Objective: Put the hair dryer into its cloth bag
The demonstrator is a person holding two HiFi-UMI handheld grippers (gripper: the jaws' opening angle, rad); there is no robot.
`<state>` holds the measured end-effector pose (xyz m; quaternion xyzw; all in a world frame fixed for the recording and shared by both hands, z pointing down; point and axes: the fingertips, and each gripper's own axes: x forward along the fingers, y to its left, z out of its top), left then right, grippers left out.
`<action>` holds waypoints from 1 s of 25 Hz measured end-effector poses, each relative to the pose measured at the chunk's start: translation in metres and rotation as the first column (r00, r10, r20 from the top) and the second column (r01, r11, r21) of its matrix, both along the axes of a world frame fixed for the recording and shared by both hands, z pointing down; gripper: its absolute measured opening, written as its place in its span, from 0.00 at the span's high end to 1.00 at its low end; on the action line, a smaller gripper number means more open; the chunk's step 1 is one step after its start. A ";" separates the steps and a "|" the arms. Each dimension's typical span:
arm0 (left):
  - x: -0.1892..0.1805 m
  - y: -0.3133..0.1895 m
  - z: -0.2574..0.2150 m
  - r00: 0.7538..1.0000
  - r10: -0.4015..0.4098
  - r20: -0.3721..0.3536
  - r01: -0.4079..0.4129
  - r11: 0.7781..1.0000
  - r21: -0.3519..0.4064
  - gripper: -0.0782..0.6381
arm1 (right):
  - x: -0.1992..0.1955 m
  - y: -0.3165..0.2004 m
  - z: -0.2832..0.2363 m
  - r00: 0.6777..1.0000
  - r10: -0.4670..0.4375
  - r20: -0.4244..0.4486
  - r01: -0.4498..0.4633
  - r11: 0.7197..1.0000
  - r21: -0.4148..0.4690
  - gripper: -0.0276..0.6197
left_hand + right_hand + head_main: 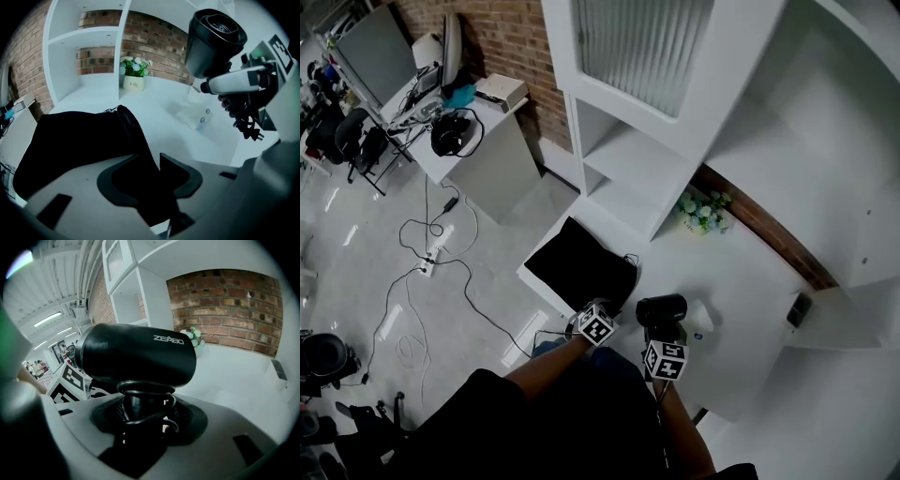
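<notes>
Hair dryer (pixel 140 359) clamped in R hand-held gripper (pixel 143 414)

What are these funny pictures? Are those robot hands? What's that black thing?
No robot: a person holds a pincer tool, a gripper, in each hand. One picture comes from a camera on the person's head, looking down; the other two come from cameras on the grippers. The right gripper is clamped on the handle of a black hair dryer. The left gripper has its jaws apart with the cloth bag between them. The bag lies on a white counter, with a pot of flowers behind.
</notes>
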<state>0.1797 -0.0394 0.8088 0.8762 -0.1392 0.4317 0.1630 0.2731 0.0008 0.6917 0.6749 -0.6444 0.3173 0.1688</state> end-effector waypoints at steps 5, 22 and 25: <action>-0.012 0.000 0.005 0.999 -0.026 0.040 0.027 1.000 -0.011 0.77 | -0.009 0.003 0.009 0.999 -0.038 0.000 0.038 0.999 -0.030 0.59; -0.031 -0.019 -0.051 0.974 -0.177 -0.138 0.189 0.979 0.074 0.85 | -0.029 -0.008 0.070 0.974 -0.221 -0.047 0.207 0.955 -0.211 0.59; -0.028 -0.020 -0.061 0.965 -0.191 -0.178 0.206 0.976 0.069 0.85 | -0.036 -0.012 0.083 0.958 -0.278 -0.071 0.250 0.930 -0.271 0.59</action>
